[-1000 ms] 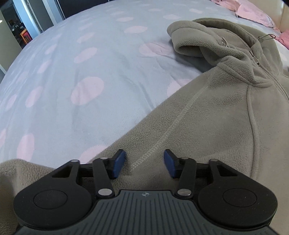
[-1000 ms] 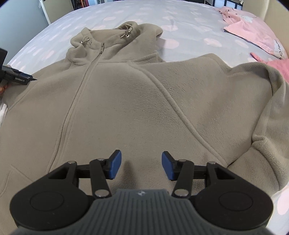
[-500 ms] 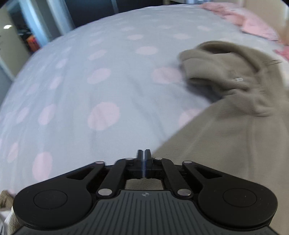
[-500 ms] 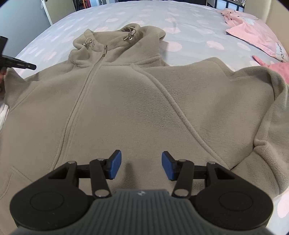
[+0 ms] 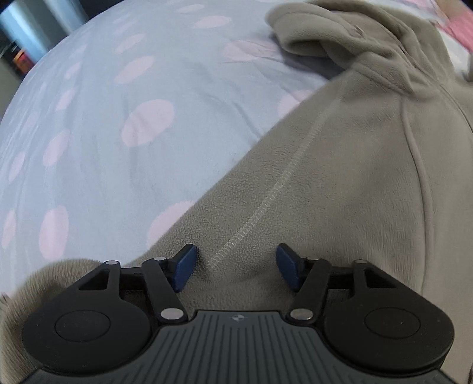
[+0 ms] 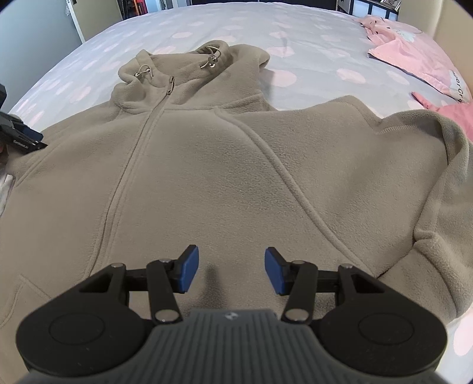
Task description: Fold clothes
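Note:
A beige fleece zip hoodie (image 6: 207, 165) lies front-up on the bed, hood (image 6: 204, 59) at the far end, right sleeve (image 6: 419, 183) folded inward over the body. My right gripper (image 6: 230, 273) is open and empty, just above the lower front of the hoodie. My left gripper (image 5: 236, 265) is open and empty over the hoodie's left sleeve (image 5: 295, 189), its fingers either side of a stitched seam. The left gripper also shows at the left edge of the right wrist view (image 6: 20, 137).
The bed has a pale blue sheet with pink dots (image 5: 103, 124). Pink clothes (image 6: 414, 62) lie at the far right of the bed. A white wall and doorway (image 6: 88, 17) stand beyond the far left edge.
My left gripper shut half a second ago and has opened again, back over the sleeve seam. The right gripper has stayed open, its view shifting slightly.

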Action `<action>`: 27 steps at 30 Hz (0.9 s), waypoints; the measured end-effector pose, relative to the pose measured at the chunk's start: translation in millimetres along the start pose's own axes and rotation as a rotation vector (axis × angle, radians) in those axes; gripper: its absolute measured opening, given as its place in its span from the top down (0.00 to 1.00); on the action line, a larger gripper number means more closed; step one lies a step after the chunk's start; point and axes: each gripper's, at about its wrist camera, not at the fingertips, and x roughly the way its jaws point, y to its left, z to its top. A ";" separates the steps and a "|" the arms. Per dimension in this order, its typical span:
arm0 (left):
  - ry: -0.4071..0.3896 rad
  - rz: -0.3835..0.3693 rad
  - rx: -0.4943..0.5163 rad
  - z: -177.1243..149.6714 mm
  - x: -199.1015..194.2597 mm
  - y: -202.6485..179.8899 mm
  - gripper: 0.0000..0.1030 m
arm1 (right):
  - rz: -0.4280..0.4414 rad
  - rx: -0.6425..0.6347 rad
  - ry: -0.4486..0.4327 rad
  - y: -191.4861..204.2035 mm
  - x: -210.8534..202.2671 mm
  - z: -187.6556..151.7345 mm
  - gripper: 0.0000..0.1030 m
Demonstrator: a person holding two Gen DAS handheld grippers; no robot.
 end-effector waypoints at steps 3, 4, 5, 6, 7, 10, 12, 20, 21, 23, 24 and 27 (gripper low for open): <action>-0.042 0.021 -0.019 -1.7 -4.3 -2.4 0.89 | 0.001 -0.005 0.002 0.7 0.7 0.1 0.49; -0.050 0.033 -0.017 -0.9 -7.1 -3.1 0.95 | 0.000 -0.007 0.003 1.3 1.0 0.2 0.49; -0.053 0.045 -0.017 0.8 -9.5 -2.6 0.96 | 0.000 -0.009 0.002 1.7 1.1 0.2 0.49; -0.055 0.060 -0.012 3.2 -11.7 -2.6 0.97 | 0.000 -0.010 0.002 2.0 1.2 0.3 0.49; -0.062 0.081 0.001 5.5 -13.4 -5.1 0.98 | -0.001 -0.010 0.001 2.2 1.0 0.3 0.49; -0.123 0.144 -0.012 19.8 -24.0 -1.8 0.98 | -0.005 -0.007 -0.005 1.8 -0.3 0.0 0.49; -0.175 0.157 -0.060 34.9 -37.0 8.0 0.98 | -0.007 -0.005 -0.008 1.2 -1.1 -0.2 0.48; -0.167 0.155 -0.141 58.9 -38.5 37.2 1.00 | -0.004 -0.003 -0.015 0.0 -1.5 2.9 0.49; -0.178 0.127 -0.140 57.7 -37.4 35.5 1.00 | -0.001 -0.003 -0.020 -0.8 -1.5 3.9 0.49; -0.201 0.049 -0.143 53.7 -38.1 32.1 0.86 | 0.000 -0.003 -0.040 -3.9 -1.1 7.7 0.48; -0.206 0.020 -0.137 52.2 -37.5 28.6 0.69 | -0.002 -0.001 -0.052 -7.0 -1.0 11.1 0.48; -0.219 -0.019 -0.080 50.3 -32.9 12.5 0.53 | -0.006 0.034 -0.122 -26.0 -4.8 23.7 0.42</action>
